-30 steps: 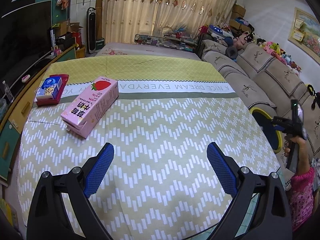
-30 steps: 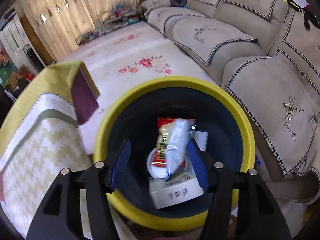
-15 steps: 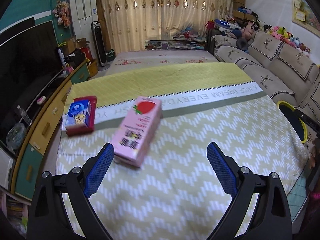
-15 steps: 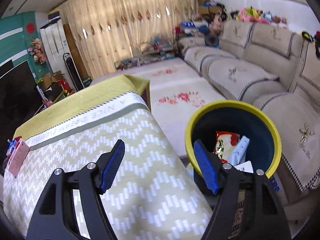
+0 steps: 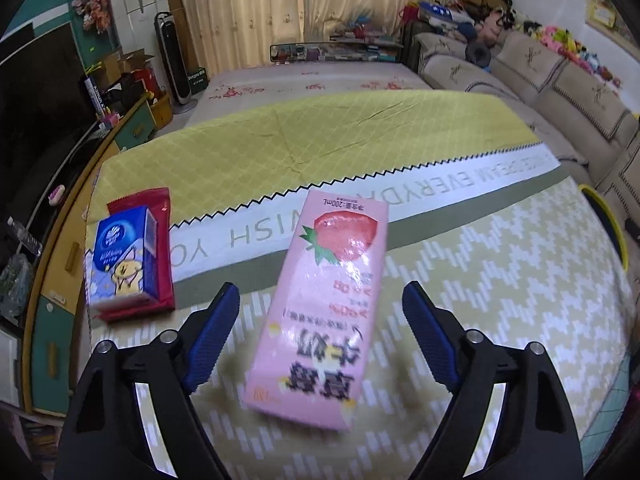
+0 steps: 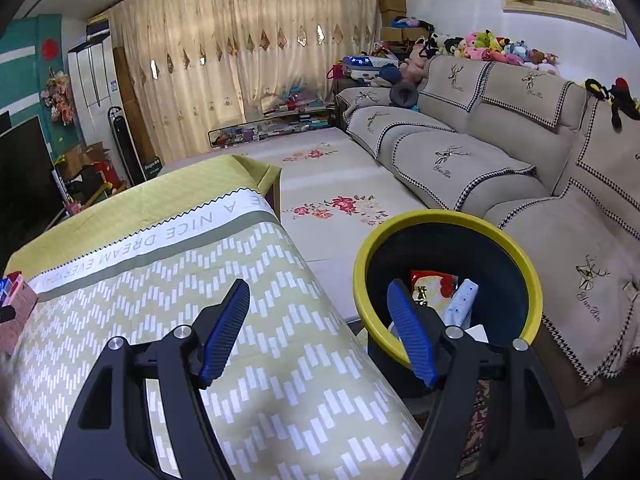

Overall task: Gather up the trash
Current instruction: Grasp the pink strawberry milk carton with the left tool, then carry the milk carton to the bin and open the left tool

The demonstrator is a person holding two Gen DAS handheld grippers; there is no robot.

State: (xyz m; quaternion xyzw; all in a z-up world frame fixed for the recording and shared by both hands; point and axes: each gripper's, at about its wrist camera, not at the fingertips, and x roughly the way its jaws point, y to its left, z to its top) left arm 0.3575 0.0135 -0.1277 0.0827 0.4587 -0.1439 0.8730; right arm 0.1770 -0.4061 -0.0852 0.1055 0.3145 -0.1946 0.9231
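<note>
Between the closing blue pads of the left hand-held gripper (image 5: 320,332), not yet touched: one pink strawberry-milk carton (image 5: 324,312), flat on the bench. Left of it, one blue tissue pack (image 5: 120,254) on one red packet (image 5: 160,216). Right hand-held gripper (image 6: 318,330) open, empty. One yellow-rimmed bin (image 6: 520,264) holds wrappers; zigzag cloth (image 5: 480,272); beige sofa (image 6: 500,152).
</note>
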